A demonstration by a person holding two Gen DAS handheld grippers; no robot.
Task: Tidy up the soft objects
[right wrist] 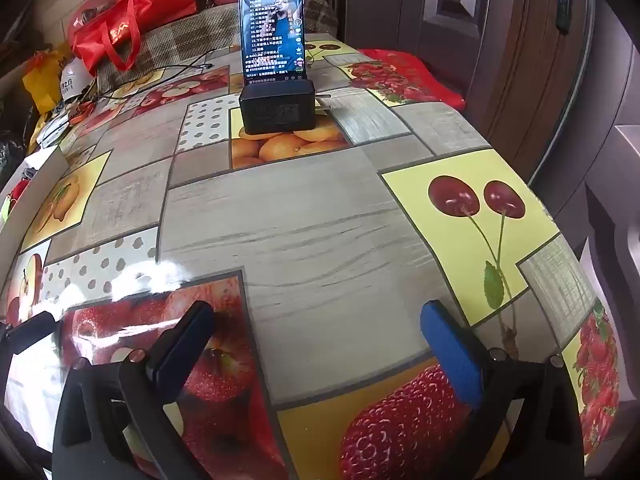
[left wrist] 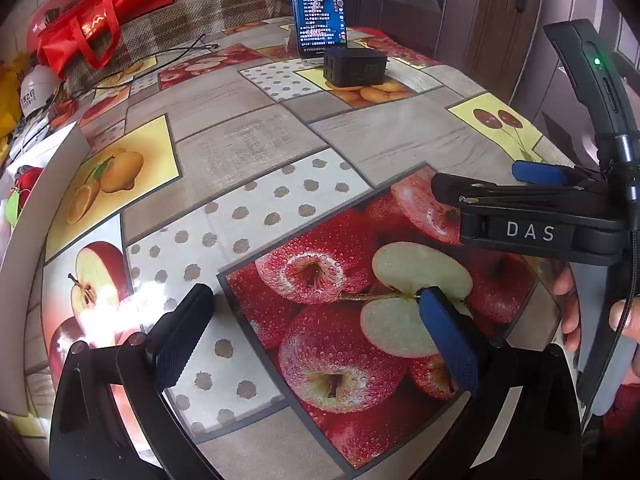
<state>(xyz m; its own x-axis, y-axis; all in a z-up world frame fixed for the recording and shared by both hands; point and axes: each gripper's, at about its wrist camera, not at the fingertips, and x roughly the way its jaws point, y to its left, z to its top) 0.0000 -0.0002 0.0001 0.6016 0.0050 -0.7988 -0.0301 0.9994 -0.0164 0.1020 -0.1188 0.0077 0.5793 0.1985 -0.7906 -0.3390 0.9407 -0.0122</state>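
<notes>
Left gripper – jaws wide, empty | right gripper – same | red bag contents unseen

Both my wrist views are evenly and fairly brightly lit, with colours well saturated. Light falls from the upper left: I note a white glare patch on the glossy tablecloth in the right wrist view, and a similar sheen over the printed apple at the left in the left wrist view. Shadows are soft and short, a faint one lying under the black charger block. The phone screen glows brightly, its text legible though slightly soft. Fisheye distortion bows the table edge strongly, and the corners of both frames vignette to black. Detail smears toward the rims; the centre is sharp.
</notes>
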